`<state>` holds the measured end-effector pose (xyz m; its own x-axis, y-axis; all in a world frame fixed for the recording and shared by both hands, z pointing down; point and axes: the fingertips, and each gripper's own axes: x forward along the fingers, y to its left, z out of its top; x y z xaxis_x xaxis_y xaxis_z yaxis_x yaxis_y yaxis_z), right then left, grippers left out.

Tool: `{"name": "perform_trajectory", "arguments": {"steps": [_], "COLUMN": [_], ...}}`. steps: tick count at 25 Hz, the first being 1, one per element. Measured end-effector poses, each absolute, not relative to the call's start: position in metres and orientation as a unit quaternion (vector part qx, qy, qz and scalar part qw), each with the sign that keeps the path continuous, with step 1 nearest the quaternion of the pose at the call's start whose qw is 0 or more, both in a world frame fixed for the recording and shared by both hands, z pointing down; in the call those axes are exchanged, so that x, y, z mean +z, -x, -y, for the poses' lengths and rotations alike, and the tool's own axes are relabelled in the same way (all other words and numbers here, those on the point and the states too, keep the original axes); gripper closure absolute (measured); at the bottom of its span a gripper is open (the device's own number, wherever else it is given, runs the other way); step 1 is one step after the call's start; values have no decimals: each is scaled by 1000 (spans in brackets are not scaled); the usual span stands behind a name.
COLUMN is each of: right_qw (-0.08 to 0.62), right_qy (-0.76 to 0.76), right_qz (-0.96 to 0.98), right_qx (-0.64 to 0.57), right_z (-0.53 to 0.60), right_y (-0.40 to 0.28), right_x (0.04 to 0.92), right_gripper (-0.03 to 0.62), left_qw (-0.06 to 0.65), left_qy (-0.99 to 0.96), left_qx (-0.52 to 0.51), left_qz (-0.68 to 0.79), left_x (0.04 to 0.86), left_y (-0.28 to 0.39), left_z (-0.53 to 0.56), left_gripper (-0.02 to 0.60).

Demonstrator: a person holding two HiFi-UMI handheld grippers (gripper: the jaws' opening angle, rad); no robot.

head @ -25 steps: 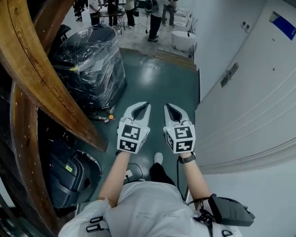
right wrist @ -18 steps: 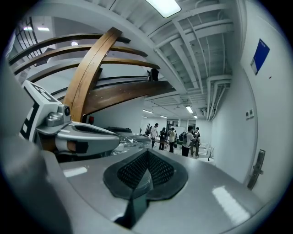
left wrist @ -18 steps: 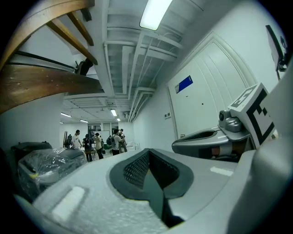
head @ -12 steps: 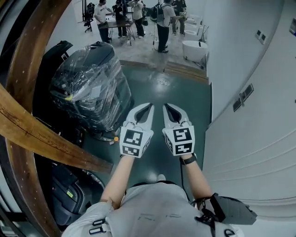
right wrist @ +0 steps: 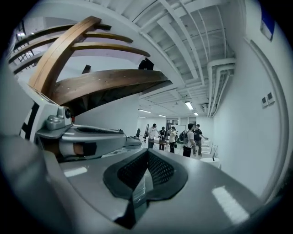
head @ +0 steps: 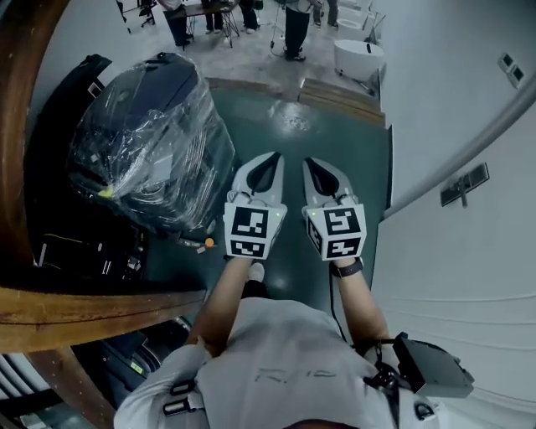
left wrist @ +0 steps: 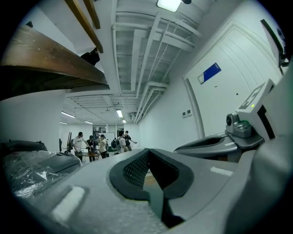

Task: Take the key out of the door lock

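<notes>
The left gripper [head: 272, 157], grey with a black-and-white marker cube, is held out over the glossy dark green floor [head: 335, 134]. Its jaws are pressed together with nothing between them. The right gripper [head: 310, 162], just beside it and level with it, likewise has its jaws together and empty. Both point along the corridor toward a group of standing people [head: 293, 17] at the floor's far edge. Along the floor's left edge stands a bulky black object wrapped in clear plastic film [head: 146, 142]. A curved brown wooden beam [head: 92, 314] crosses in front of it at the lower left. In the left gripper view a white panelled door [left wrist: 238, 87] with a blue rectangular sign [left wrist: 209, 73] stands to the right of the grippers. The key and its lock cannot be made out in any view.
</notes>
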<state>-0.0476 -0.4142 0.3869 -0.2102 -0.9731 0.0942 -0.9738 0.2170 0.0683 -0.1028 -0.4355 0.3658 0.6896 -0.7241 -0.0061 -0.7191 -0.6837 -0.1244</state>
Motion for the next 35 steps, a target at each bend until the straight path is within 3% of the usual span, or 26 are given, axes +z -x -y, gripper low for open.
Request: {"name": "perform_trajectory", "arguments": {"steps": [7, 15, 24, 35], "right_qw": [37, 54, 23, 7], "right_qy": [-689, -722, -793, -903], "right_qz": [723, 689, 608, 425], "right_qx": [18, 46, 34, 57], "right_z": [501, 568, 606, 548], "right_y": [21, -51, -228, -407], "right_x": [379, 409, 400, 426], "right_gripper": [589, 589, 589, 589], "left_qw": [50, 24, 62, 58], "left_qy": [939, 960, 980, 998], "left_qx": [-24, -25, -22, -14], "left_qz": [-340, -279, -186, 32], "left_x": [360, 379, 363, 390], "left_y": [83, 3, -177, -399], "left_z": [534, 606, 650, 608], "left_gripper": [580, 580, 580, 580]}}
